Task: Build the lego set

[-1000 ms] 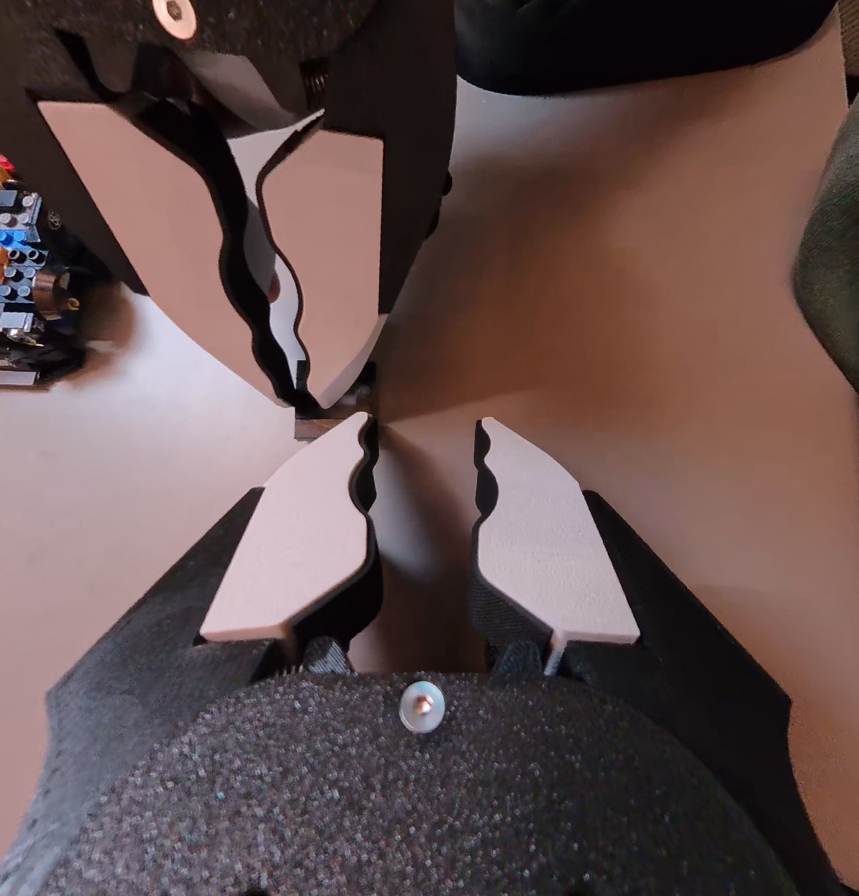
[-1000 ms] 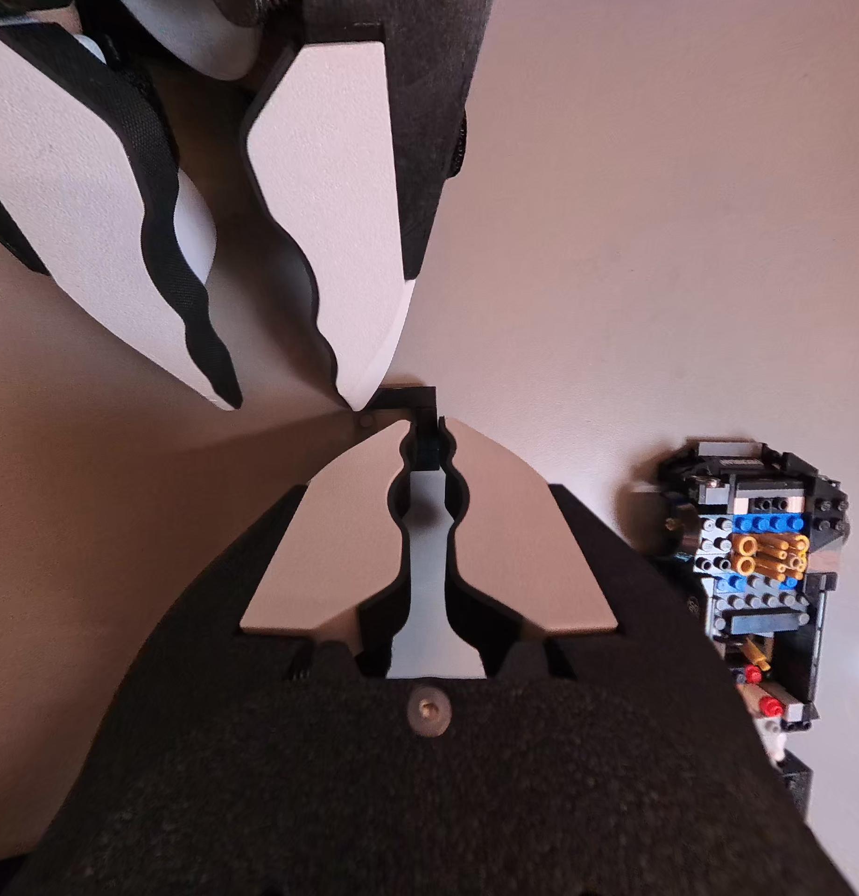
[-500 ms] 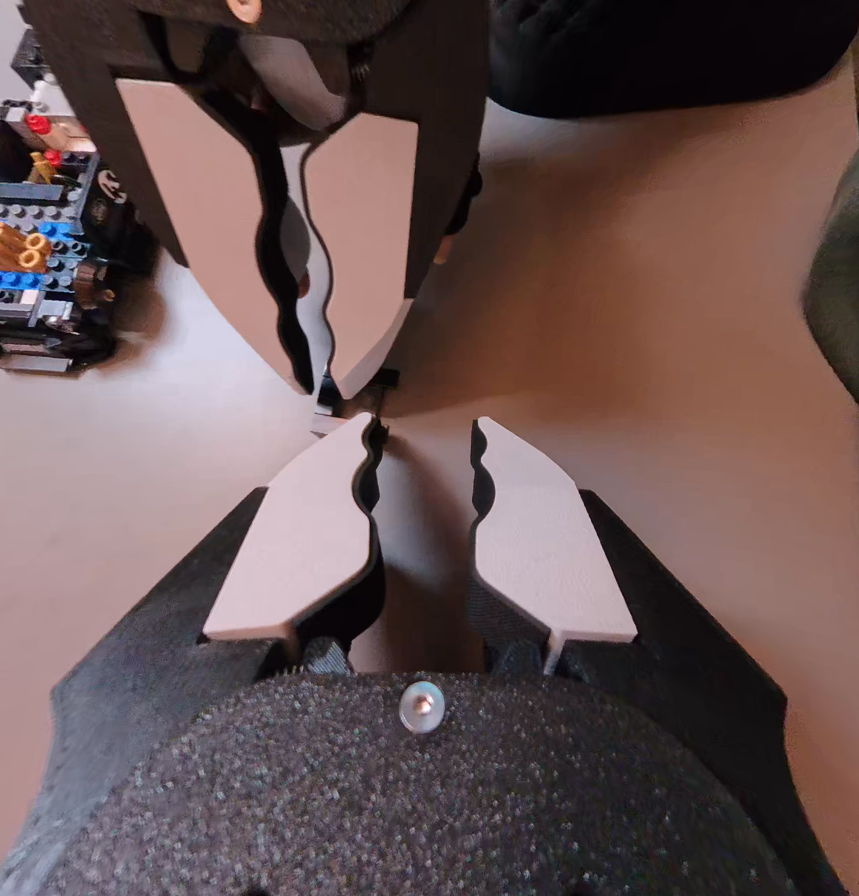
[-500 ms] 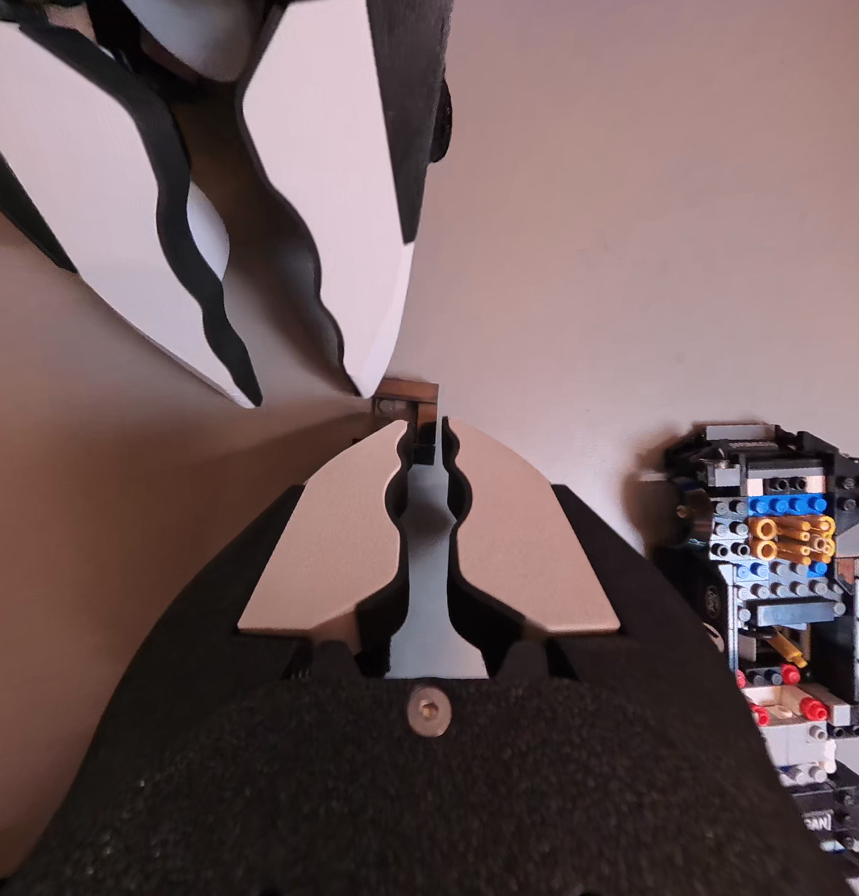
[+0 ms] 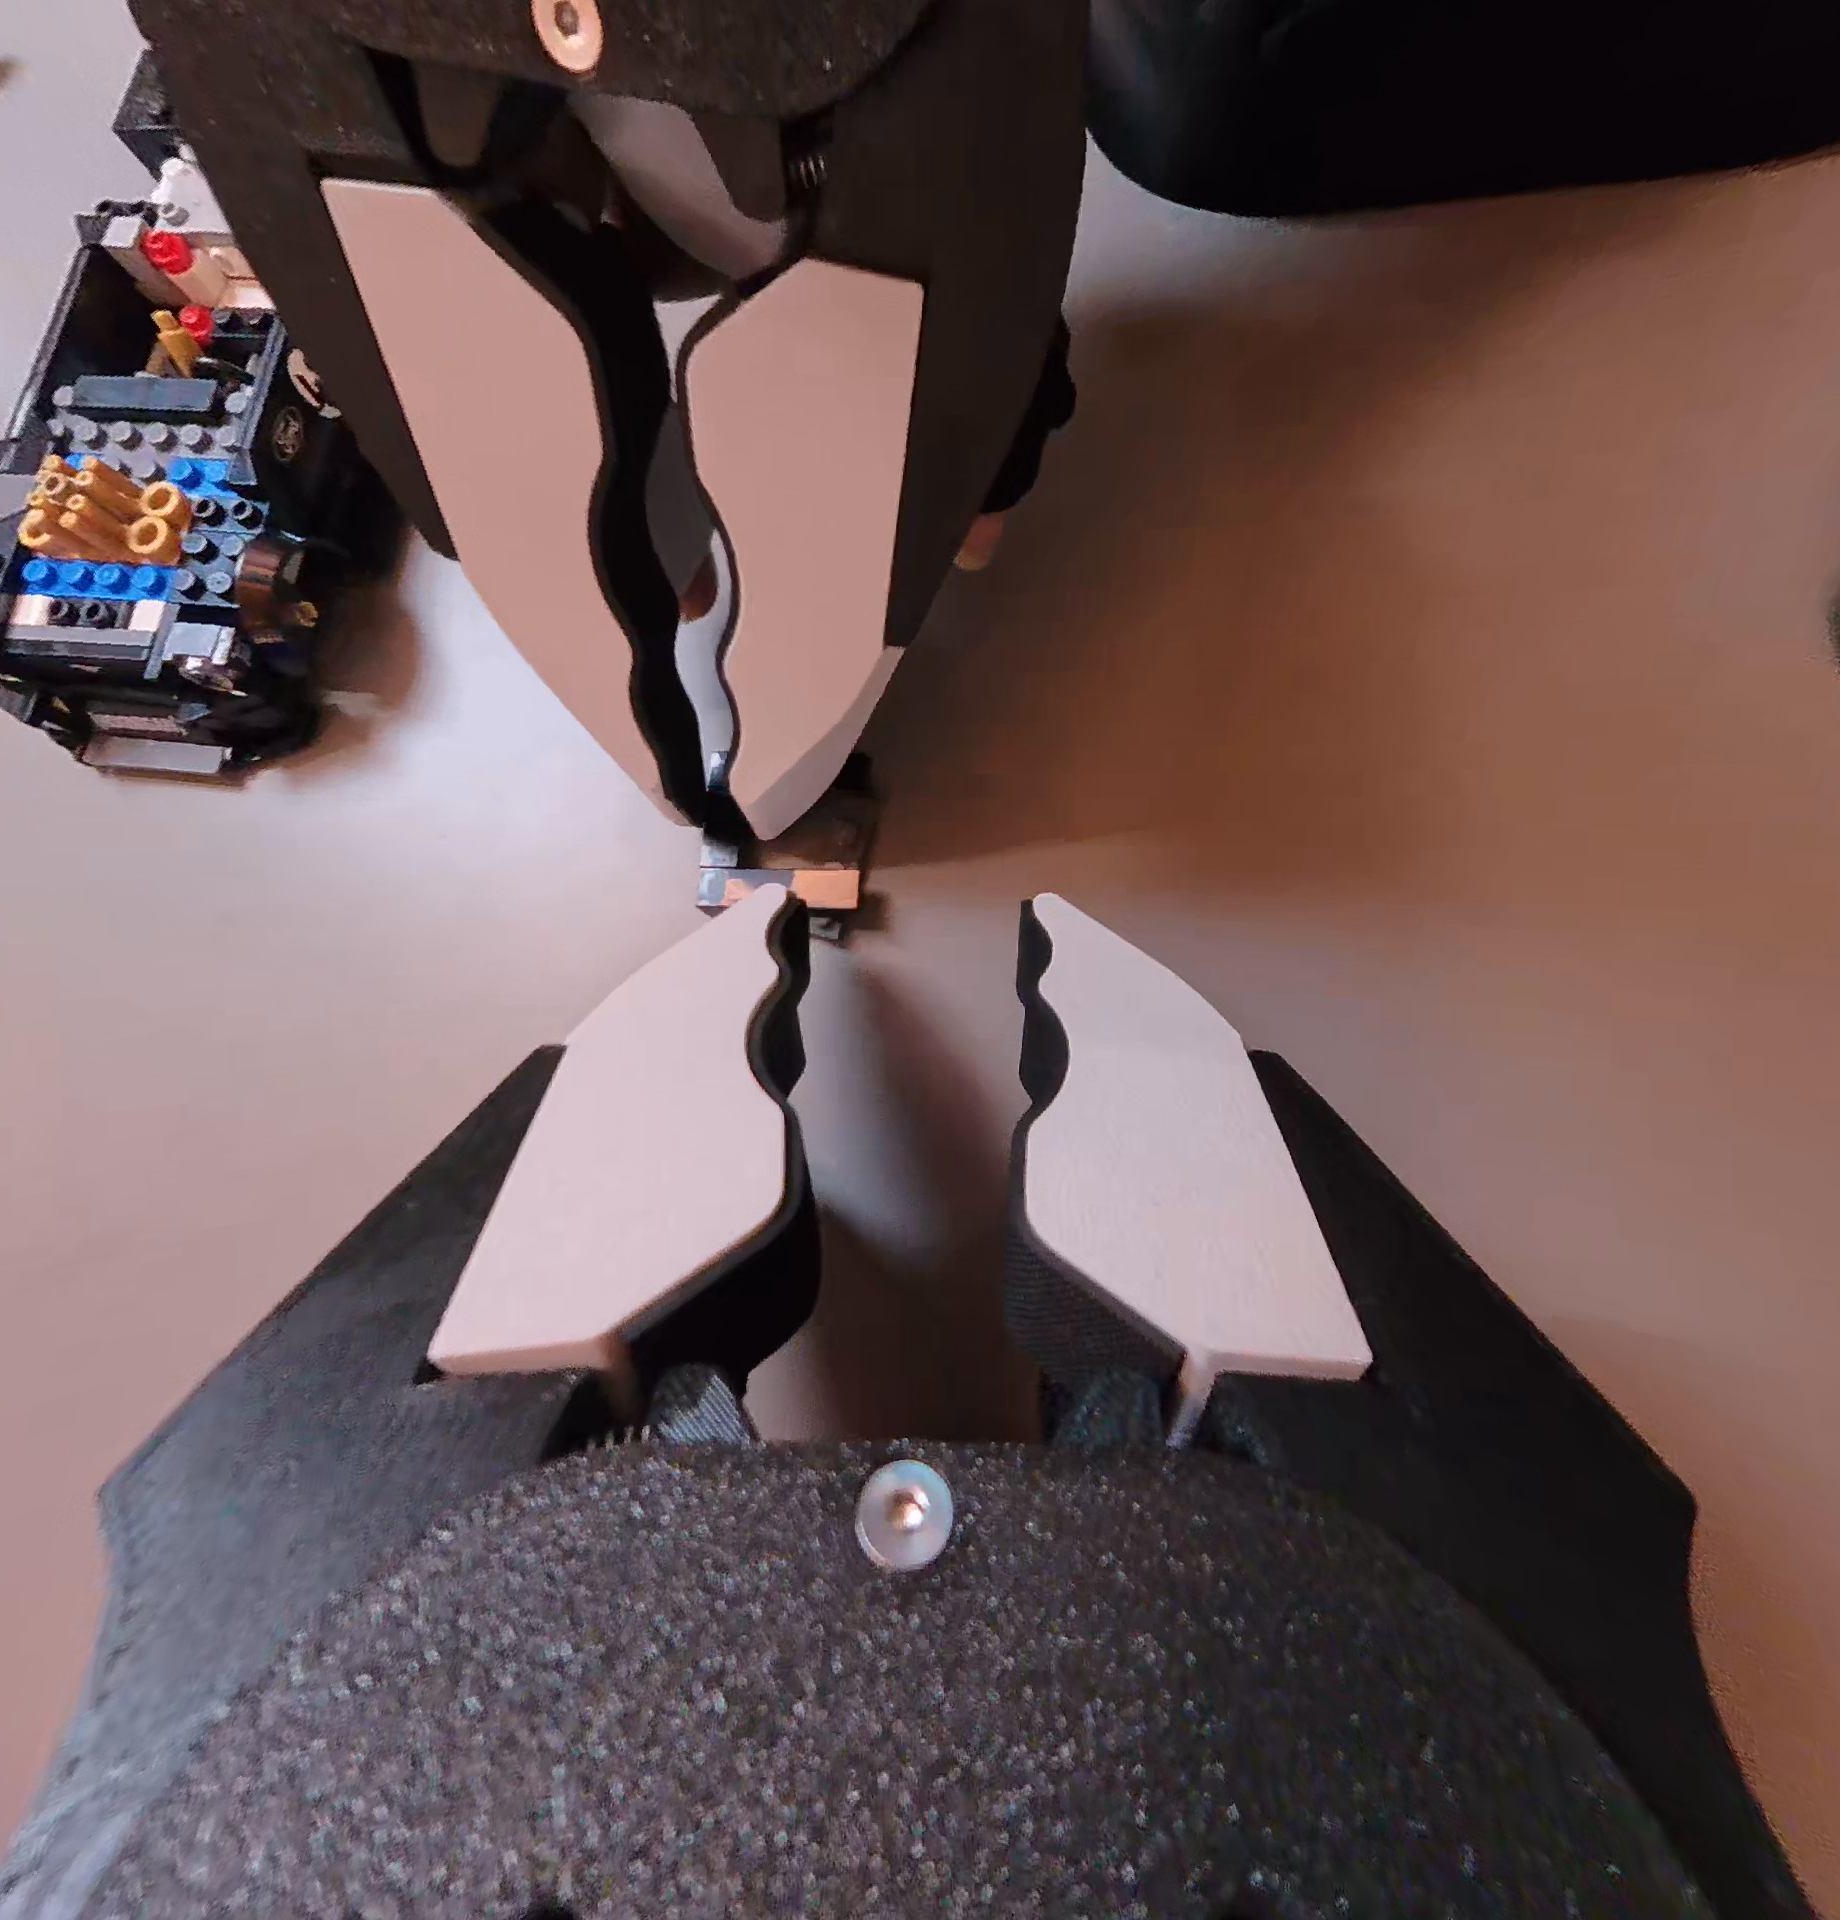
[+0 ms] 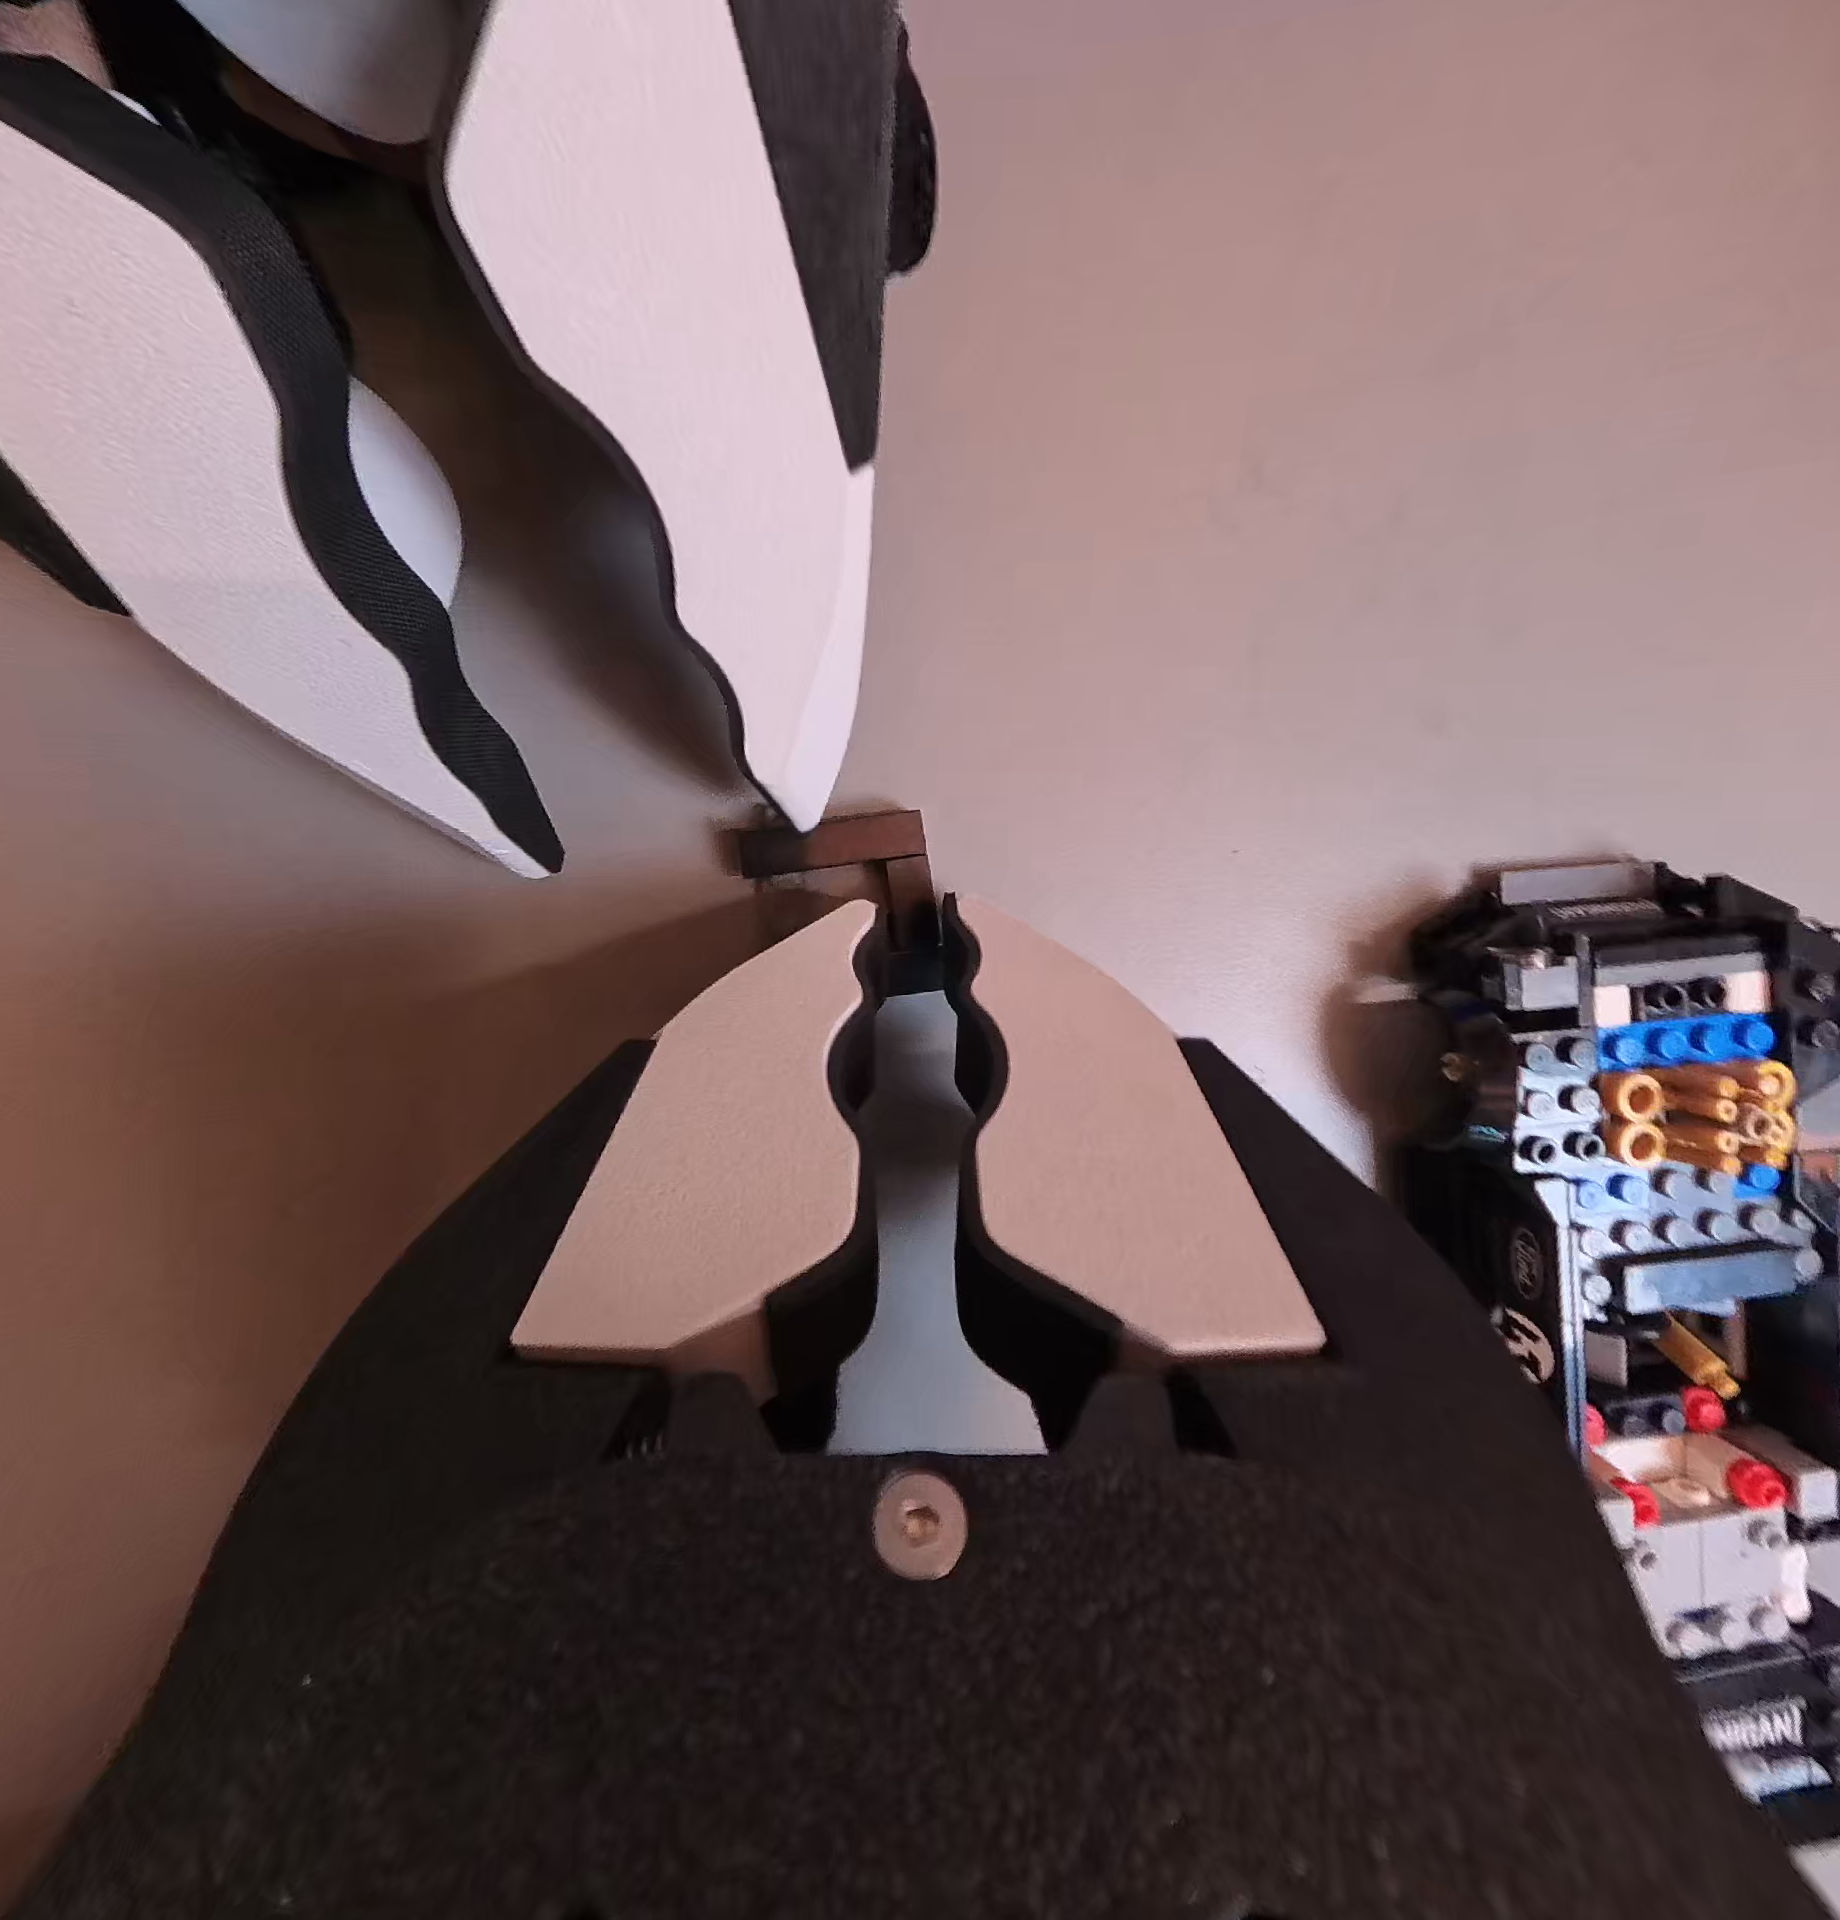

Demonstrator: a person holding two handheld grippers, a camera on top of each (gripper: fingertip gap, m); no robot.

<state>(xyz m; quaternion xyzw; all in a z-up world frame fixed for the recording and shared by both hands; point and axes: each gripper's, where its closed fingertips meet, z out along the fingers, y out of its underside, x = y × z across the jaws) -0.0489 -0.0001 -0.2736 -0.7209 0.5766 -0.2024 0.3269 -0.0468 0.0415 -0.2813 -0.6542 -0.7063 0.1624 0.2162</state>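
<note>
Two sets of tongs met tip to tip over a small dark plate assembly lying flat on the bench, well apart from the half-built lego car. The right tongs were clenched on a small black piece standing at the assembly's edge, apparently to seat or steady it there. The left tongs were released, jaws apart, with one fingertip resting against the assembly's near edge, probably bracing it so that it would not slide under the press. Both tools pointed steeply down at the assembly from opposite sides, the right one nearly vertical over it and the left one tilted in lower. The car sat idle beyond the assembly, studs up, with gold tubes and blue bricks exposed in its engine bay, awaiting this sub-part.
</note>
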